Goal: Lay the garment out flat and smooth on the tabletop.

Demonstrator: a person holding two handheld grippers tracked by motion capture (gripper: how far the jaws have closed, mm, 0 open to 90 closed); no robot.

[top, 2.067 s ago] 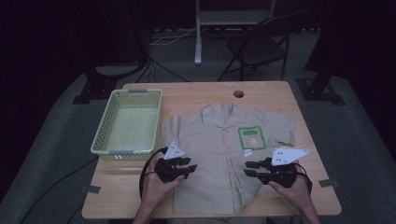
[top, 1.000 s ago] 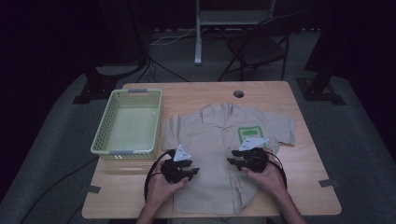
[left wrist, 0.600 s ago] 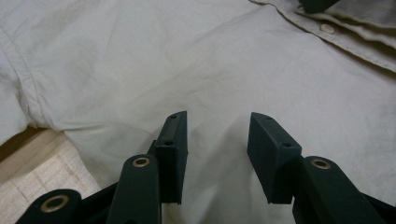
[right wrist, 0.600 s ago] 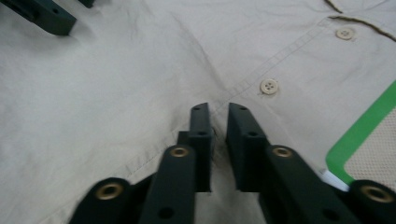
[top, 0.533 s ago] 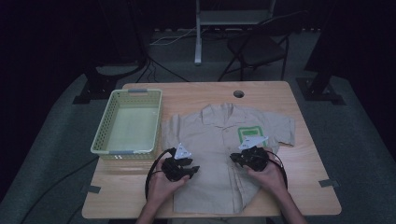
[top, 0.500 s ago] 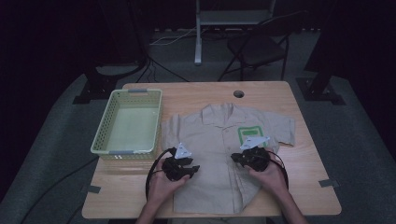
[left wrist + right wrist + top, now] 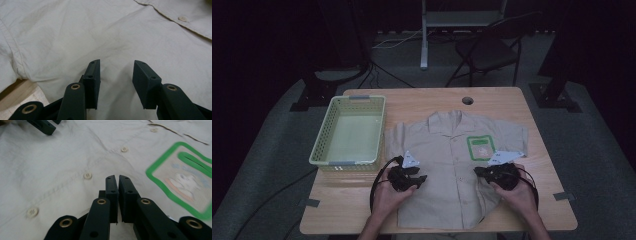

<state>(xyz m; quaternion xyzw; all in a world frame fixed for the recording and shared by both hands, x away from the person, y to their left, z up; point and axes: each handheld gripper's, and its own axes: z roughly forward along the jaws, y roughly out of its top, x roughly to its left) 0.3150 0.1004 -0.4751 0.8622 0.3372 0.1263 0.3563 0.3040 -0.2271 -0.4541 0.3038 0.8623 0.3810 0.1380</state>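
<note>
Your right gripper [image 7: 498,174] has drifted back out toward the lower right of the high view after sitting closer to the button line half a second ago, while your left gripper [image 7: 408,176] has hardly moved; that reads as you settling on grip points rather than having begun a fold. The beige short-sleeved cotton shirt [image 7: 452,175] still lies flat and face up at the centre of the frame, collar toward the top, its green-framed chest patch [image 7: 480,147] just above the right gripper. In the left gripper view the jaws stand well apart over plain cloth near the sleeve seam [image 7: 15,57]; in the right gripper view they are nearly together with only a sliver between, holding nothing, just beside the white buttons [image 7: 87,175]. The light wooden table [image 7: 422,100] carries a pale green perforated plastic basket [image 7: 324,135] at centre left. Beyond, at the top of the frame, a dark room with a folding chair [image 7: 487,50] and floor cables [image 7: 387,42].
</note>
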